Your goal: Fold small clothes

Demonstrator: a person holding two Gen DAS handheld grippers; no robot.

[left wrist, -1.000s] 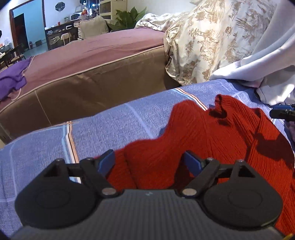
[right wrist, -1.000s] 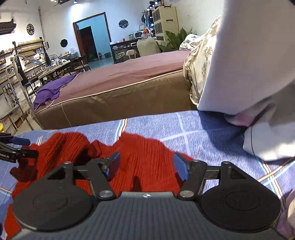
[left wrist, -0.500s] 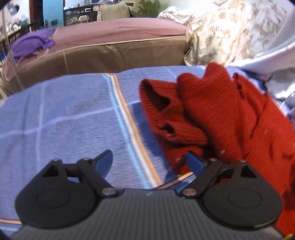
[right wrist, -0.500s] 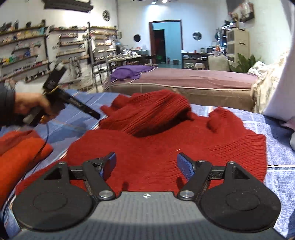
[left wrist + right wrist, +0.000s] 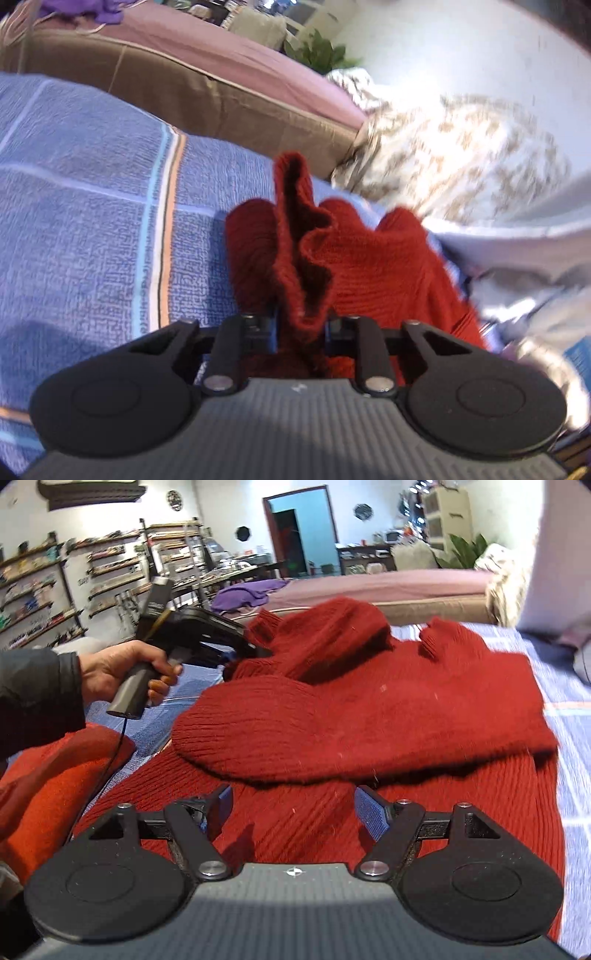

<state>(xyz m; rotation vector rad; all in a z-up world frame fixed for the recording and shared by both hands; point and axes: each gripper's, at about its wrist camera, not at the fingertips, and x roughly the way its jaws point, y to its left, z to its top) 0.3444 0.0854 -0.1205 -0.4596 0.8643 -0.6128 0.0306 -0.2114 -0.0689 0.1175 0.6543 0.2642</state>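
My left gripper [image 5: 301, 328] has its fingers clenched on a bunched edge of the red sweater [image 5: 332, 258], the knit ruffling up between them in loose folds. I take that edge to be a cuff or a hem, though the left wrist view is blurred and I cannot say which. The right gripper [image 5: 293, 808] has its fingers spread apart and grasps nothing; it hovers just above the lower, flat part of the sweater [image 5: 369, 709].

From the right wrist view, the sweater lies spread on the blue checked bedspread [image 5: 576, 738], with one part already folded over onto the body and a sleeve mounded up toward the far side. My left hand [image 5: 122, 672] grips the left tool's handle at that far side, its fingers buried in the knit there.

The sweater looks soft, thick and light, a ribbed knit that sags and stretches rather than holding a crease. I judge it will drape and drag, so a pinch at a single point will pull it out of shape. Better to take it at an edge or corner, through both layers, and to hold the opposite side down with the free fingers while I carry the fold across. The wool should grip the pads well, so slipping seems unlikely; snagging or stretching is the likelier fault.

Beside the sweater at the left lies another orange-red garment [image 5: 48, 771].
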